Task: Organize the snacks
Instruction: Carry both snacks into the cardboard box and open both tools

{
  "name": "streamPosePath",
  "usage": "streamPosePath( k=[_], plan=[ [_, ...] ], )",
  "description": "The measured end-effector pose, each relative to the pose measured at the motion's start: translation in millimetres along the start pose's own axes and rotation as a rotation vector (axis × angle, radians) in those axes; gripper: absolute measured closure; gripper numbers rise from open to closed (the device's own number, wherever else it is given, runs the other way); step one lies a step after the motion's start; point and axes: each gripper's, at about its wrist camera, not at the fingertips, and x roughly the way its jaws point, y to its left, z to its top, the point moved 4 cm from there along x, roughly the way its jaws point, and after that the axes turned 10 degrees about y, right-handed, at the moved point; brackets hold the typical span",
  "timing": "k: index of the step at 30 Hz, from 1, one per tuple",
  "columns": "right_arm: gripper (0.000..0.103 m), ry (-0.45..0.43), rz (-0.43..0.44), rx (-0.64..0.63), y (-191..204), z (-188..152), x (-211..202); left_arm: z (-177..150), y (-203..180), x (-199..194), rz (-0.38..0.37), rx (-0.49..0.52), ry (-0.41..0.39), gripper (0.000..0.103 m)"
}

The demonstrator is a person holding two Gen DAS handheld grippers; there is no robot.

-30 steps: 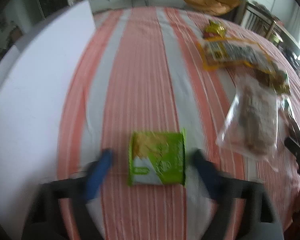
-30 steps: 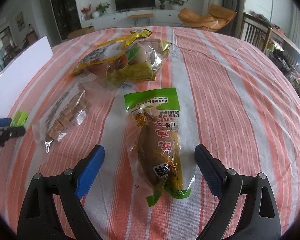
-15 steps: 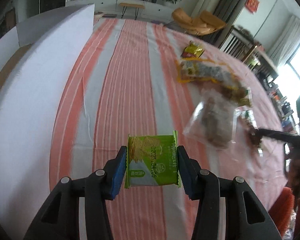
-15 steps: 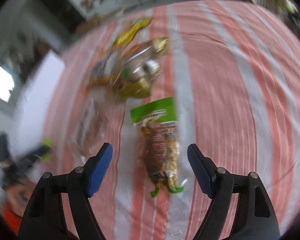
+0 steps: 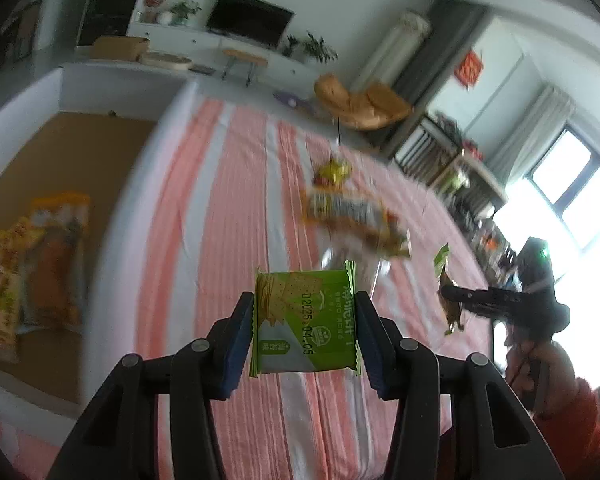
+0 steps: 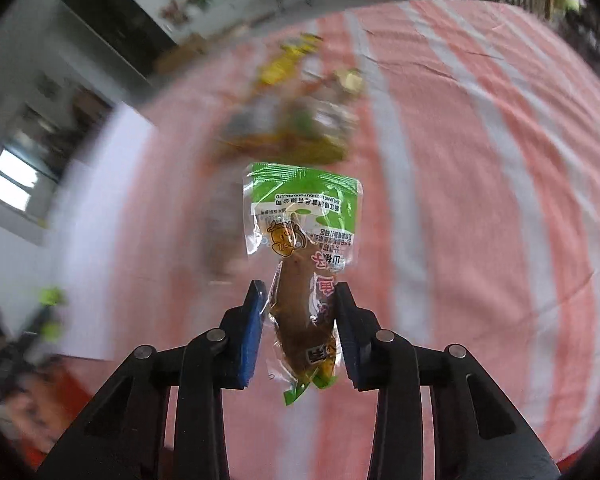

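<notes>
A: What do the two grippers have?

B: Over the striped tablecloth (image 5: 236,208), the left gripper (image 5: 304,334) is clenched on a green cracker packet (image 5: 305,322); both blue pads press its side edges and the packet is lifted clear of the cloth. To its left is a white-walled box (image 5: 60,92) with a brown floor, and snack bags (image 5: 24,264) lie in it.

A: And the right one?

B: The right gripper (image 6: 300,334) has just been closing, and its pads now squeeze the lower half of a clear pouch with a green top (image 6: 304,240), holding a brown snack. The pouch is raised above the cloth, its green end pointing away.

A: Any writing?

B: The cracker packet reads "D2025.04.05" along its face. The pouch carries red Chinese characters and a small cartoon figure; its fine print is too small to read.

A: The rest?

B: A blurred heap of other snacks (image 5: 352,216) lies further along the table.
</notes>
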Motion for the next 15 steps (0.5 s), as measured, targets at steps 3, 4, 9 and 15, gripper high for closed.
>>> streamPosePath(
  k=[3,4,9,15],
  plan=[
    [0.067,-0.011,0.147,-0.054,65.9,9.0,-4.5,16.5,25.8,-41.5,0.009,-0.058,-0.077,0.055],
    [0.067,-0.008,0.196,-0.092,96.1,11.1,-4.9,19.0,35.7,-52.9,0.029,-0.072,-0.098,0.055],
    [0.067,0.038,0.378,-0.319,248.6,13.6,7.8,32.1,111.6,-106.6,0.25,-0.161,-0.149,0.054],
    [0.056,0.116,0.425,-0.485,376.3,-2.6,60.0,25.7,188.2,-123.9,0.393,-0.309,-0.106,0.009]
  ],
)
